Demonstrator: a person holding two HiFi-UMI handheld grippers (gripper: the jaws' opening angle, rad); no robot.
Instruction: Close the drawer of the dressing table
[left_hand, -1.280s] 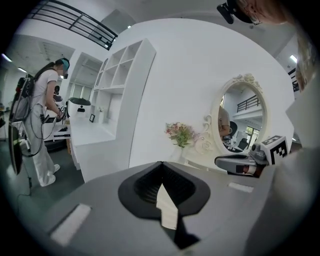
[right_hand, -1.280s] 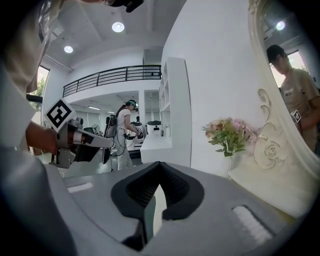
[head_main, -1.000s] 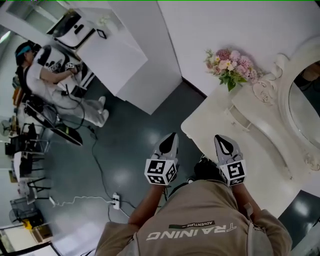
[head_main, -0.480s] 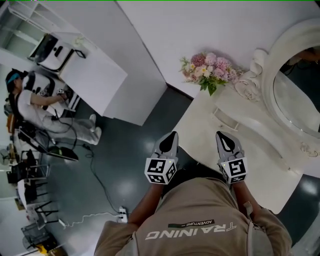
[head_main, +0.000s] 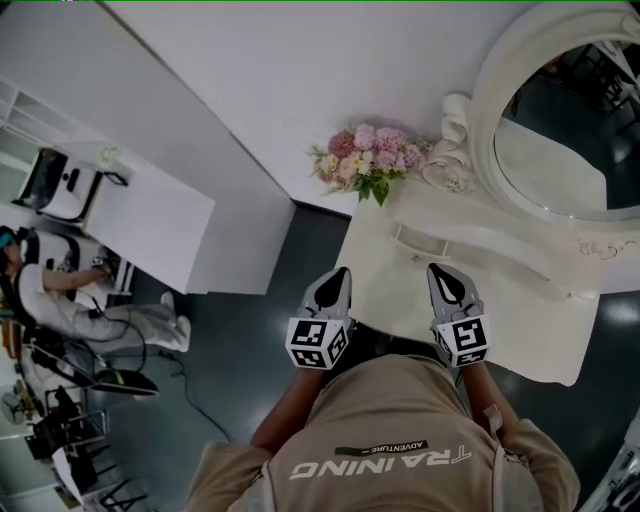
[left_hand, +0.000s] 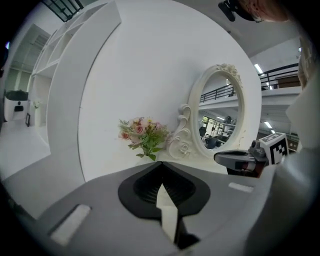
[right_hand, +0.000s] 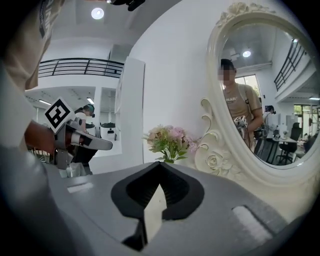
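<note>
Jaws pressed together and empty, left gripper (head_main: 340, 273) hangs at lower centre, by the dressing table's (head_main: 520, 325) near left corner. Pink flowers (head_main: 368, 160) stand at its back left; what holds them is hidden. Right gripper (head_main: 441, 270), likewise closed on nothing, hovers over the tabletop's near edge. The drawer cannot be made out.

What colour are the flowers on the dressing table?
Pink and cream flowers with green leaves, clearest in the head view.
</note>
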